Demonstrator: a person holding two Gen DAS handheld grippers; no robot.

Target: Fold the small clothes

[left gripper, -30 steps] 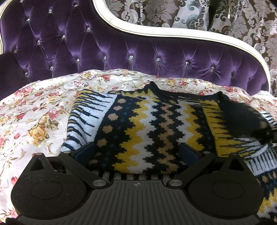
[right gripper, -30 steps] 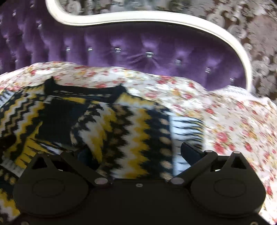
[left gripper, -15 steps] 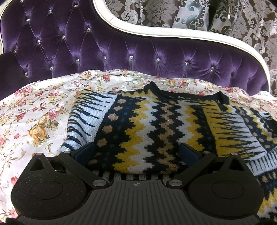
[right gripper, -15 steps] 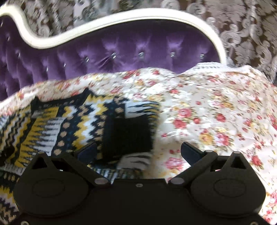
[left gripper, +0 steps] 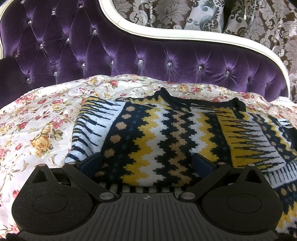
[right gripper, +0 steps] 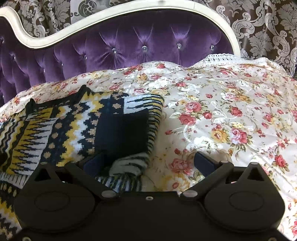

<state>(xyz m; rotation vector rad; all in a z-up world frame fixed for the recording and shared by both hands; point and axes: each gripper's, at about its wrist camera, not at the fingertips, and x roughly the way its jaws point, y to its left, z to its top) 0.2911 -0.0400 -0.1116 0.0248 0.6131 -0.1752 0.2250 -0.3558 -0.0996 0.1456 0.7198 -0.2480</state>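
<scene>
Far side: a purple tufted velvet headboard (left gripper: 148, 55) with crystal buttons and a curved cream frame (right gripper: 120, 9). Behind it, brown damask wallpaper (right gripper: 259, 27). Near: a bed under a floral bedspread (right gripper: 232, 111), brightly lit.

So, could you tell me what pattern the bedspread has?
Red and yellow roses on cream bedspread; right wrist view.

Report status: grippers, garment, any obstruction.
Left gripper open, over sweater hem. Right gripper open at the sweater's right edge, sleeve folded in. Sweater flat on floral bedspread. Nothing in the way.
</scene>
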